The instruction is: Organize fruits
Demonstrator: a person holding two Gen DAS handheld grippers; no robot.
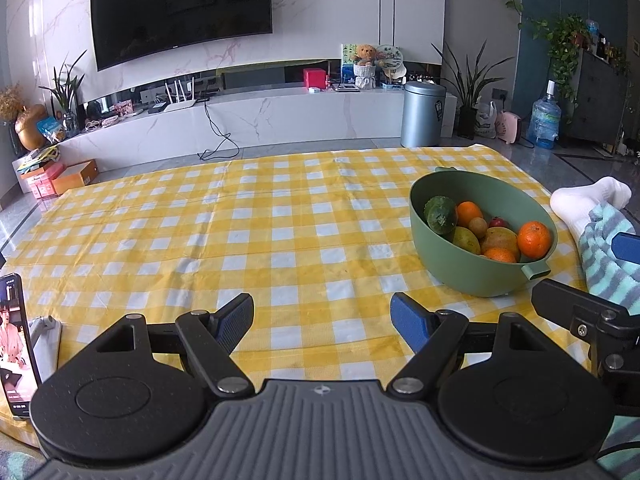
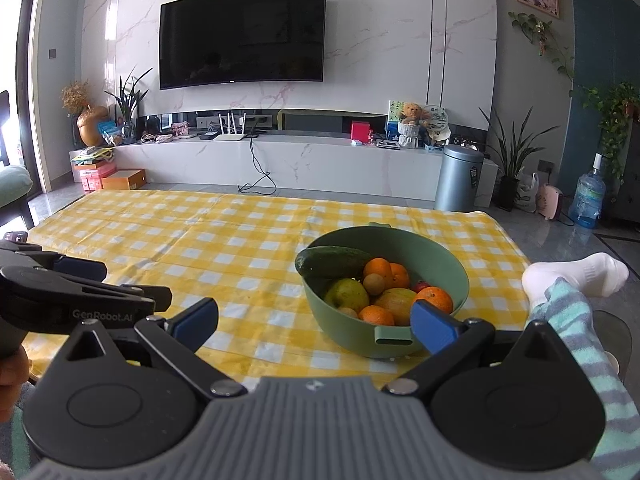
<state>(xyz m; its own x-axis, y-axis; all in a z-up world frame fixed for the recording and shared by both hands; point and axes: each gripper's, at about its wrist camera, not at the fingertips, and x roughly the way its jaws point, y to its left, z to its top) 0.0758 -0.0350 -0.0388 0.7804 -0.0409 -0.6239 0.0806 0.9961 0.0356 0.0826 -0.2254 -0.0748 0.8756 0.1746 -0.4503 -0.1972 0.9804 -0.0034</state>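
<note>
On the yellow checked tablecloth [image 1: 256,216], right of centre, a green bowl [image 2: 456,276] is filled with oranges [image 2: 434,299], mangoes and a cucumber [image 2: 332,261]. The left gripper [image 1: 322,322] and right gripper [image 2: 314,320] are held spread and empty near the cloth's near edge.

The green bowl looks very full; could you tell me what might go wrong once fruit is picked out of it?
1. The cucumber leans on the green bowl rim over piled fruit; lifting a neighbour might shift it.
2. The oranges are round and could roll across the checked cloth.
3. The bowl is light-looking; a one-sided pull by the open right gripper might tip it.
</note>
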